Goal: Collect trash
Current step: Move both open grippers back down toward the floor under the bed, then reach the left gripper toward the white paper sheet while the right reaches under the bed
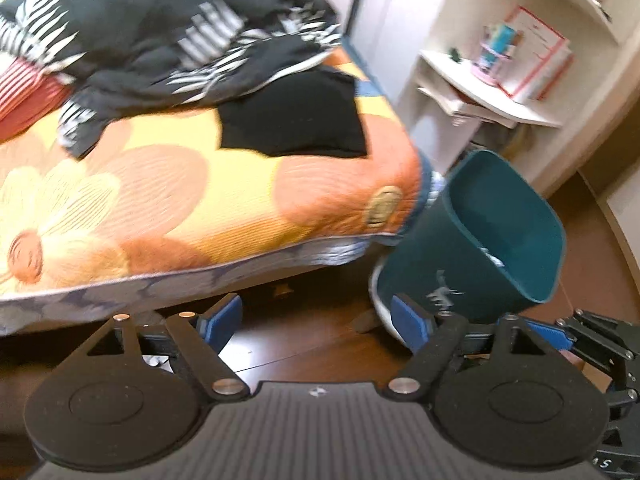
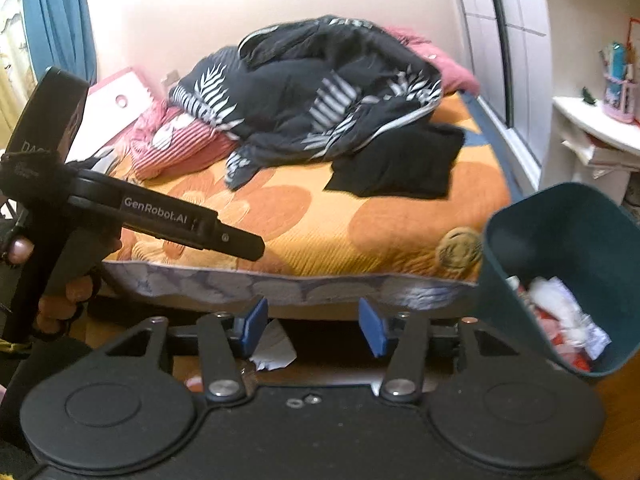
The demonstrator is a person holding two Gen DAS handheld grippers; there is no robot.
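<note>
The teal bin (image 2: 560, 264) — base cut off, its trash (image 2: 560, 312) a blur.

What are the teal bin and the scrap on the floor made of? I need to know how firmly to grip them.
The teal bin looks like moulded plastic with a matte finish: thin, smooth, even walls. The white scrap on the wooden floor looks like paper, with a torn edge and creases, though blur leaves that open.

bin (image 2: 516, 248): teal plastic, smooth matt | bedspread (image 1: 168, 204): ribbed quilted cloth (orange) | floor (image 1: 320, 344): glossy wood
</note>
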